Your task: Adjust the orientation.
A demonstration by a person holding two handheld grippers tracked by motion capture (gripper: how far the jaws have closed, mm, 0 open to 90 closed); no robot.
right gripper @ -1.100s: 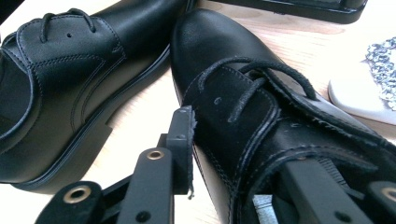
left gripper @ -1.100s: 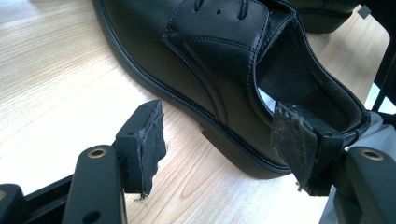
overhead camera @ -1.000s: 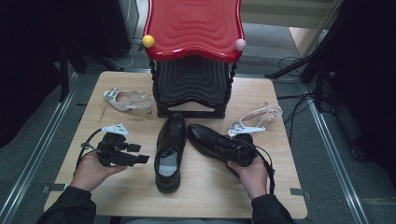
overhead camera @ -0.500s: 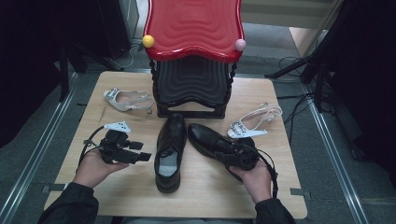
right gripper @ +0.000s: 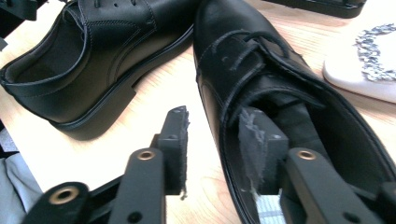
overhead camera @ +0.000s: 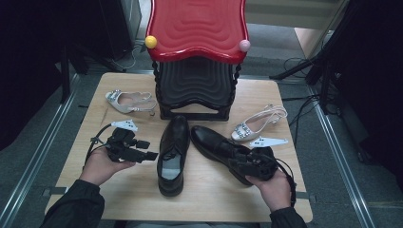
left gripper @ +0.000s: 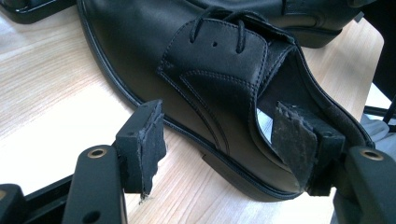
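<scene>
On table: two black shoes point(overhead camera: 173, 152), two silver sandals point(overhead camera: 129, 101); left gripper point(overhead camera: 142, 151) released, right gripper point(right gripper: 212, 140) closing astride shoe wall.

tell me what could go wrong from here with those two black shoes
1. The right gripper straddles the right black shoe's thin collar wall and has just been closing; a shallow bite could slip off.
2. The left gripper stands open around the left black shoe's side, one jaw inside; lifting now would leave it behind.
3. The shoes lie close; moving one may nudge the other.
</scene>
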